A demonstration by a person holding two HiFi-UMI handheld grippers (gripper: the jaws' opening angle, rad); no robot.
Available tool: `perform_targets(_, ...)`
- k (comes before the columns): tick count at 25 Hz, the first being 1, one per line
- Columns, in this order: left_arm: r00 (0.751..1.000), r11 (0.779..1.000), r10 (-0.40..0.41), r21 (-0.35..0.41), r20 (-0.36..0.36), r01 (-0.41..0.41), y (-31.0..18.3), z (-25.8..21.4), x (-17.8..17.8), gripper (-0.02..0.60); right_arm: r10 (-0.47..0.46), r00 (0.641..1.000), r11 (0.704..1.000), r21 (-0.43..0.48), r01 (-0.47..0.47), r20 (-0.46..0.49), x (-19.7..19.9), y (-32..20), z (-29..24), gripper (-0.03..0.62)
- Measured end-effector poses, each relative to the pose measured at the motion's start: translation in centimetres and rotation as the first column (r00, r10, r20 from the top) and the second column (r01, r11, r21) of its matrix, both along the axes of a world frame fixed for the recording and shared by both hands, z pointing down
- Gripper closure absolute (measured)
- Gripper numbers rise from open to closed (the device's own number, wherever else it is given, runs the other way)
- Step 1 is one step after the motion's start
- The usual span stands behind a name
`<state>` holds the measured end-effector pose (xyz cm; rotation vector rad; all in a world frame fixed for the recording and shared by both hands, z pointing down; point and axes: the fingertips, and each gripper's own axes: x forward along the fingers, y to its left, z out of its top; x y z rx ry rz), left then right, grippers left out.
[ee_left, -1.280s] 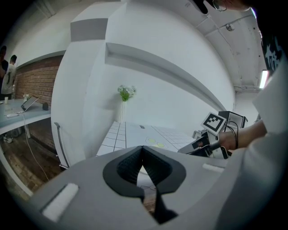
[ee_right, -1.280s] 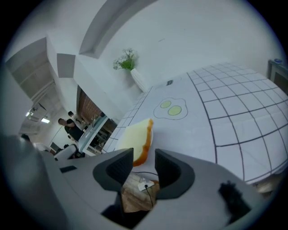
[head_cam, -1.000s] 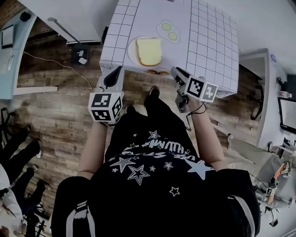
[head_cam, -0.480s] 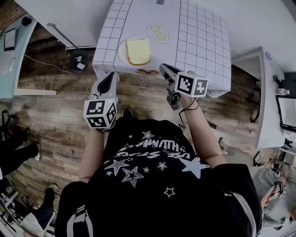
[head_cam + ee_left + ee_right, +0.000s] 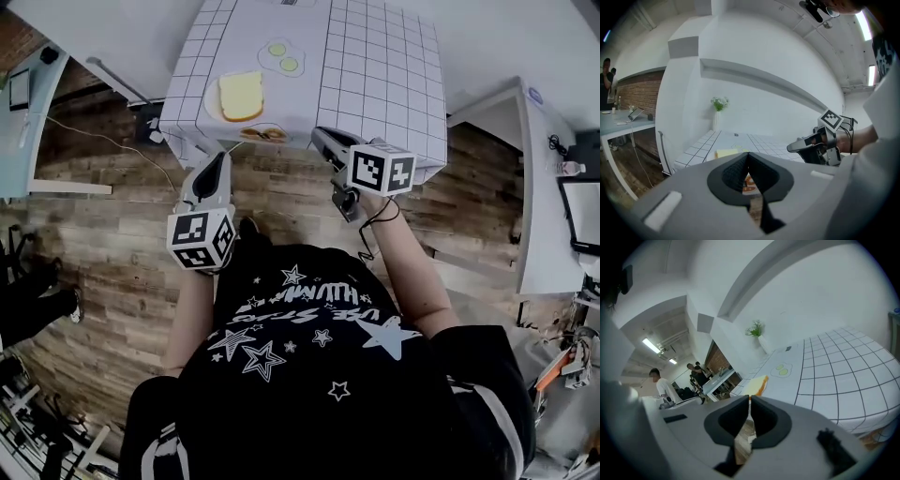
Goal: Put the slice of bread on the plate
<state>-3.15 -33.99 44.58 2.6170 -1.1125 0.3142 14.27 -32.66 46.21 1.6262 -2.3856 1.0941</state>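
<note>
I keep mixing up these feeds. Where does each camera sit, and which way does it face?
Head view: on the person's head, facing steeply down at table, bread on plate; torso, forearms, left tongs, right tongs show.
Left gripper view: on the left tongs, facing the table along shut jaws; right tongs show.
Right gripper view: on the right tongs, facing across the table; shut jaws.
Shared: all see the bread.

The left forearm (image 5: 190,314) and right forearm (image 5: 414,274) reach forward, bare below the sleeves, each carrying a gripper tipped slightly downward: the left gripper (image 5: 217,161) has its jaws together and empty, and the right gripper (image 5: 321,141) is likewise closed on nothing.
</note>
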Motion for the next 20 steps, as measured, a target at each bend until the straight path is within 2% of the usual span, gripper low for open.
perform_targets(7,0.998,0.998,-0.066,0.014,0.01,0.066,5.3,-0.6,1.0,0.572,-0.078,0.997,0.996,0.035,0.077,0.025,0.4,4.1,-0.9,0.569)
perform_targets(14,0.995,0.994,-0.093,-0.053,0.042,0.096,4.5,-4.4,5.2,0.572,-0.123,0.99,0.992,-0.02,0.125,0.068,3.5,2.9,-4.2,0.569)
perform_targets(20,0.994,0.994,-0.104,-0.018,0.03,0.104,7.9,-3.9,3.8,0.572,-0.156,0.987,0.988,0.002,0.156,0.038,1.5,5.9,-3.3,0.574)
